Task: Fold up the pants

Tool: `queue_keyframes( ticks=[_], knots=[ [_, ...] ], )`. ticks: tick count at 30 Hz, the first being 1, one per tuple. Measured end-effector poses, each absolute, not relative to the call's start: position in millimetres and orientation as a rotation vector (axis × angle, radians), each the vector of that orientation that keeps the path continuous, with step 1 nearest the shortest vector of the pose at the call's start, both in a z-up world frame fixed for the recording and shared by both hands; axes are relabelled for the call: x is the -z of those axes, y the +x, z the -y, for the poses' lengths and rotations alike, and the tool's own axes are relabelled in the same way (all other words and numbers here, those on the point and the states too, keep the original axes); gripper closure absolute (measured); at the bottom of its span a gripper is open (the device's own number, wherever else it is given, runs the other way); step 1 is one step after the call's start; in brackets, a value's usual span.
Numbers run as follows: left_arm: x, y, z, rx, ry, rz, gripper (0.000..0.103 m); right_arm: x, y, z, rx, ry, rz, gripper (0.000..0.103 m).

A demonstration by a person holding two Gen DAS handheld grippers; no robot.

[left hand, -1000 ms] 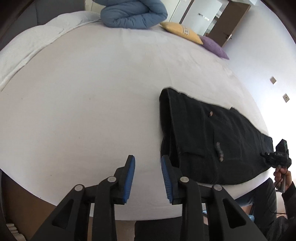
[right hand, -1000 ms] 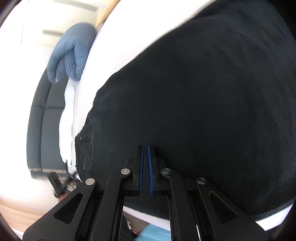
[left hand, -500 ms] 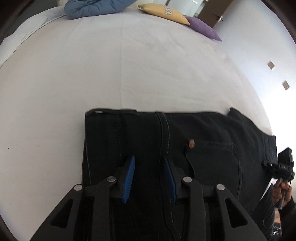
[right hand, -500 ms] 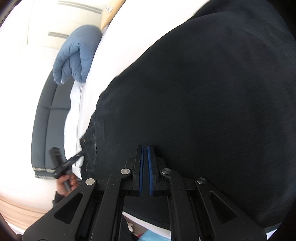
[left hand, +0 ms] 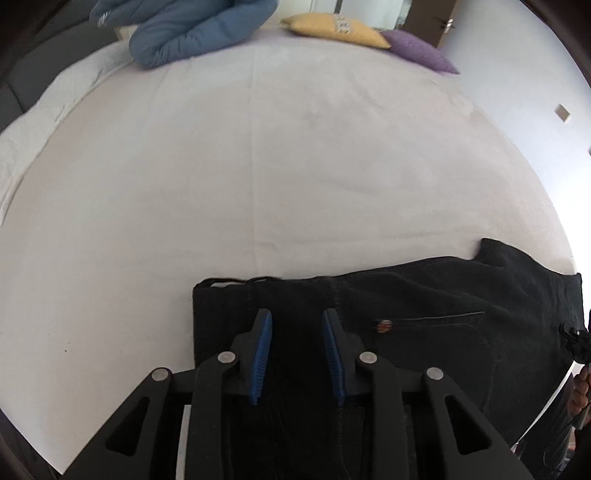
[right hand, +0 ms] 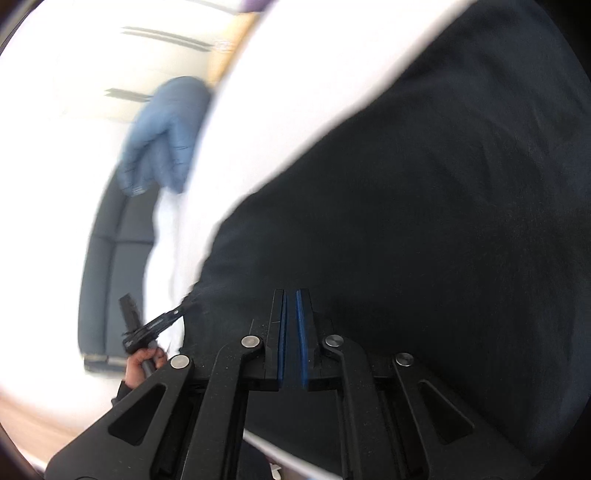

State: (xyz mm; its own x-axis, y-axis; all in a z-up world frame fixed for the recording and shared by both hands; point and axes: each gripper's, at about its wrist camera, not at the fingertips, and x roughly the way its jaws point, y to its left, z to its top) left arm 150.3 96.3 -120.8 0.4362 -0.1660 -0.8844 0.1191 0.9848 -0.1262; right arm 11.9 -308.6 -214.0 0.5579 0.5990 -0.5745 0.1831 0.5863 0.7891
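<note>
Black pants (left hand: pixel 443 332) lie flat on the white bed (left hand: pixel 258 166) near its front edge, waistband to the left, a back pocket with a small button (left hand: pixel 383 325) to the right. My left gripper (left hand: pixel 297 321) is open, low over the waistband area, its blue pads either side of the centre seam. My right gripper (right hand: pixel 291 301) is shut on the pants (right hand: pixel 424 221) at a near edge of the cloth. The other gripper (right hand: pixel 147 326), in a hand, shows at the pants' far end in the right wrist view.
A blue puffy jacket (left hand: pixel 192 29), a yellow pillow (left hand: pixel 332 27) and a purple pillow (left hand: pixel 417 51) lie at the far side of the bed. A dark sofa (right hand: pixel 110 277) stands beyond the bed.
My left gripper has swung from beside the pants to over the waistband and come lower. The right gripper stays shut on the cloth; its view has shifted and blurred.
</note>
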Motion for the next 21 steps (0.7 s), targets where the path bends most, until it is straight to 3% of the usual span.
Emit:
queue_keyframes(
  ticks=[2,4,8,13,14,15,16,17,18,21],
  knots=[
    [123,143,-76,0.214,0.004,-1.110,0.051,232,0,325,-0.241,0.965,-1.017,0.100],
    [148,143,-62,0.189,0.109,-1.178,0.050,243,-14,345,-0.259,1.047,-0.970,0.103],
    [158,138,-79,0.163,-0.044,-1.162,0.050,233,-50,394,-0.171,1.042,-0.912,0.103],
    [123,126,-57,0.121,0.022,-1.097,0.050,205,-130,498,0.131,1.097,-0.715,0.099],
    [109,123,-45,0.152,-0.014,-1.057,0.044,193,-144,509,0.180,1.063,-0.698,0.096],
    [100,119,-35,0.181,-0.049,-1.027,0.029,185,-154,514,0.203,1.043,-0.685,0.085],
    [93,115,-21,0.217,-0.087,-0.993,0.021,176,-166,519,0.205,1.048,-0.658,0.075],
    [90,113,-8,0.256,-0.114,-0.973,0.012,171,-173,519,0.212,1.067,-0.639,0.030],
    [88,110,12,0.326,-0.145,-0.955,0.012,169,-180,518,0.224,1.085,-0.614,0.000],
    [94,106,68,0.476,-0.212,-0.945,0.012,175,-190,518,0.152,1.204,-0.514,0.000]
  ],
)
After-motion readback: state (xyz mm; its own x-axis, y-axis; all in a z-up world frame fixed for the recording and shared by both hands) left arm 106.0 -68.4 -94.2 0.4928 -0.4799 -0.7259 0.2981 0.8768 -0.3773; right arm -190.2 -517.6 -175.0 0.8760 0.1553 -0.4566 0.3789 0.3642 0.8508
